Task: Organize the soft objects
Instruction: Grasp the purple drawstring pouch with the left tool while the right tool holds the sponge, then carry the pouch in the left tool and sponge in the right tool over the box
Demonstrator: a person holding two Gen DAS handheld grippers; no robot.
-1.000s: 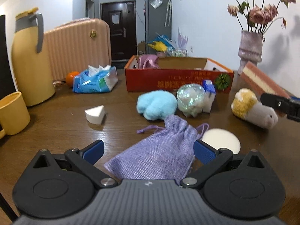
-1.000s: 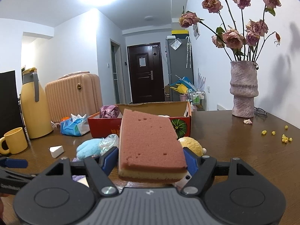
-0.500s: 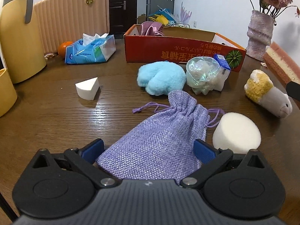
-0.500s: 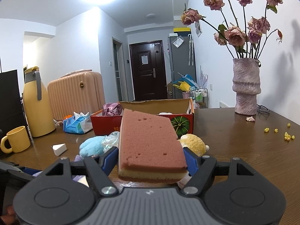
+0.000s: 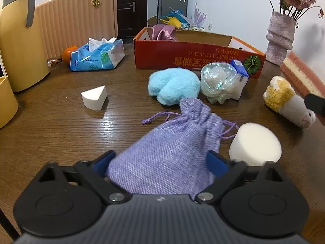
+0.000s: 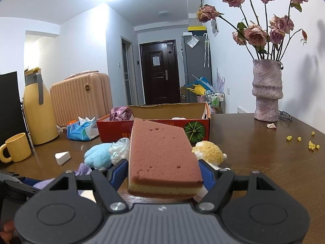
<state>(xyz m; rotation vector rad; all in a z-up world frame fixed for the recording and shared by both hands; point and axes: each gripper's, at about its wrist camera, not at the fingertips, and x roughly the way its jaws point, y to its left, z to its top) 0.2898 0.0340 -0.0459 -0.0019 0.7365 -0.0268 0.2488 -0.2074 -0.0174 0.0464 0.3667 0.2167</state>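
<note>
The table (image 5: 52, 126) carries all items. The red cardboard box (image 5: 195, 58) stands toward the far edge, with a mauve cloth (image 5: 162, 32) inside its left end. A yellow jug (image 5: 19, 38) stands at the left edge, a vase (image 6: 267, 90) at the far right.

Right gripper (image 6: 165, 172): held level above the table, pointing at the box. Its blue pads are clamped on both long sides of the pink-and-yellow sponge (image 6: 162, 158), which is clear of the surface. Pose and grip match the frame one second earlier.

Left gripper (image 5: 161, 162): held low, tilted down toward the table. The jaws bracket the base of the purple drawstring pouch (image 5: 174, 148), with the pads touching or just beside the fabric; whether they grip it cannot be told. The pouch lies near the near edge, neck pointing at the box. One second earlier, the pads stood apart from the pouch on both sides; the gripper has since advanced over it and the jaws have narrowed.

Between pouch and box:
- blue plush (image 5: 173, 87), just beyond the pouch neck
- crumpled clear bag (image 5: 220, 83), beside the plush on its right
- white foam cylinder (image 5: 256, 147), just right of the pouch
- yellow-and-white plush toy (image 5: 284, 99), near the right edge
- white foam wedge (image 5: 94, 97), well left of the pouch
</note>
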